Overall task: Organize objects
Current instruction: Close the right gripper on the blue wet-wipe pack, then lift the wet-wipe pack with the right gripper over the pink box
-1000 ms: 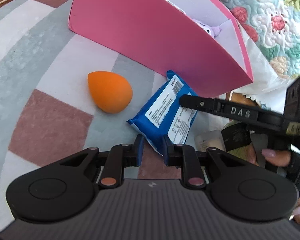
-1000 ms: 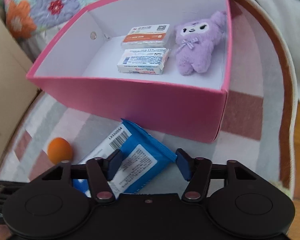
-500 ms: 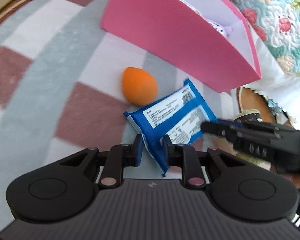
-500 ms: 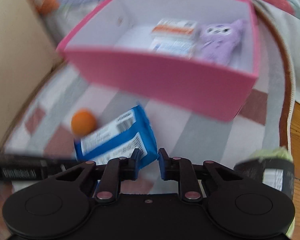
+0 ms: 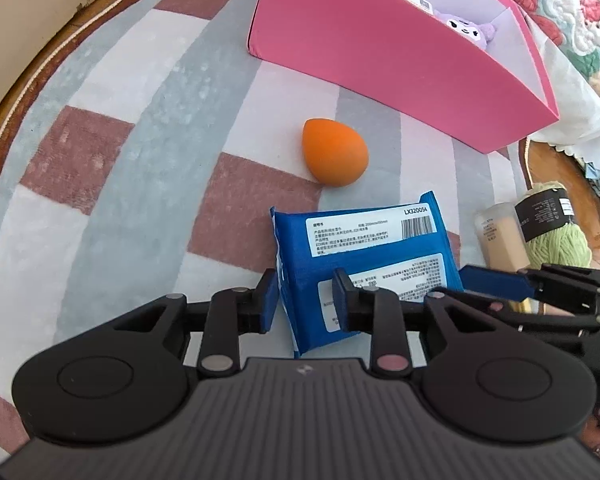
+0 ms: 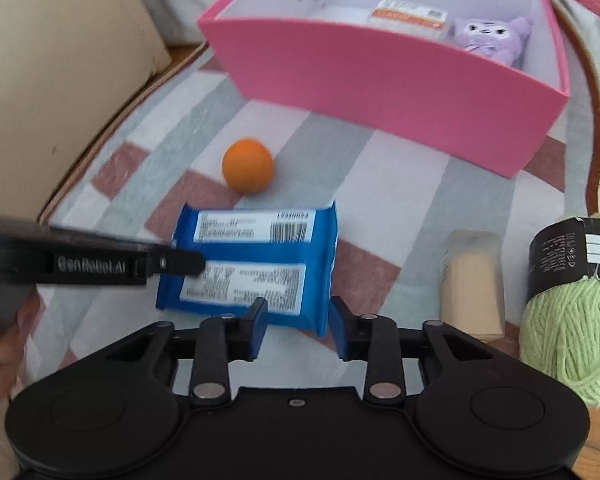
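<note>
A blue wipes pack [image 5: 364, 256] lies on the checked rug, label side up; it also shows in the right wrist view [image 6: 256, 264]. My left gripper [image 5: 305, 304] is partly open with its fingers around the pack's near left corner. My right gripper [image 6: 296, 330] is partly open around the pack's near right corner. Whether either one grips the pack is unclear. An orange sponge egg [image 5: 334, 152] lies beyond the pack, also in the right wrist view [image 6: 247, 165]. The pink box [image 6: 380, 68] stands behind it and holds a purple plush [image 6: 492, 38] and a flat packet [image 6: 408, 16].
A beige tube [image 6: 472, 284] and a green yarn ball with a black label [image 6: 568, 312] lie right of the pack near the rug's edge. A beige cardboard wall [image 6: 60, 72] stands on the left. A floral quilt [image 5: 572, 4] lies behind the box.
Both grippers pulled back from the box and the blue pack turned flat and square between them. My right gripper's jaws opened wider than half a second ago, and so did my left's.
</note>
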Demonstrator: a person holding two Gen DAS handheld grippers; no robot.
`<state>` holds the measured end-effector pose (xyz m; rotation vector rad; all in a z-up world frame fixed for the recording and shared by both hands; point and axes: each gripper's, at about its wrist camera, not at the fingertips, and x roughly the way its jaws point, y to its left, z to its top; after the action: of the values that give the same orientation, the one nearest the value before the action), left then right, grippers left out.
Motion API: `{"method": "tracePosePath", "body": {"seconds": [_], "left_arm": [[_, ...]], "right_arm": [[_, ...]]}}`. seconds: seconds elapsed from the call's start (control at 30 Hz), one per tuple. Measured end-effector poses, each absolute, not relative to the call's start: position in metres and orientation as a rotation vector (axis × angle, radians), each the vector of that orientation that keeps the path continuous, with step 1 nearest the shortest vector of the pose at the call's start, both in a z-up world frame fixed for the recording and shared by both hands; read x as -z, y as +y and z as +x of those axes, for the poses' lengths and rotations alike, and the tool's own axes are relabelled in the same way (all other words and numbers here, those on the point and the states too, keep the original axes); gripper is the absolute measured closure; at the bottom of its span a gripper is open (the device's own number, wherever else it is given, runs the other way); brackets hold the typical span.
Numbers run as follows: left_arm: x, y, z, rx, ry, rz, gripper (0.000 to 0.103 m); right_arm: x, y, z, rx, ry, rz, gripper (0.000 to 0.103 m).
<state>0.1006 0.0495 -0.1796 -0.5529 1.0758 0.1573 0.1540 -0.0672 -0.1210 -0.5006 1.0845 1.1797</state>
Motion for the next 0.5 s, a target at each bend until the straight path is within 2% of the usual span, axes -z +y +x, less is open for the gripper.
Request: {"method": "tracePosePath", "body": {"seconds": [0.17, 0.2, 0.23, 0.37, 0.5], "left_arm": [[0.178, 0.051, 0.101, -0.187, 1.072, -0.576, 0.075], [0.177, 0.050, 0.102, -0.166, 1.076, -0.565, 0.084], [0.174, 0.044, 0.105, -0.130, 1.085, -0.497, 0.085], [0.171, 0.042, 0.105, -0.123, 1.087, -0.443, 0.086], [0.173, 0.052, 0.106, -0.118, 1.081, -0.483, 0.086]], "right_arm": [[0.134, -0.064, 0.173, -1.131, 1.131, -0.415, 0.060], [0.136, -0.064, 0.174, -1.144, 1.151, -0.408, 0.062], [0.137, -0.063, 0.173, -1.176, 1.170, -0.426, 0.080], [0.134, -0.066, 0.158, -1.186, 1.132, -0.488, 0.080], [0.137, -0.075, 0.165, -1.128, 1.199, -0.385, 0.078]]}}
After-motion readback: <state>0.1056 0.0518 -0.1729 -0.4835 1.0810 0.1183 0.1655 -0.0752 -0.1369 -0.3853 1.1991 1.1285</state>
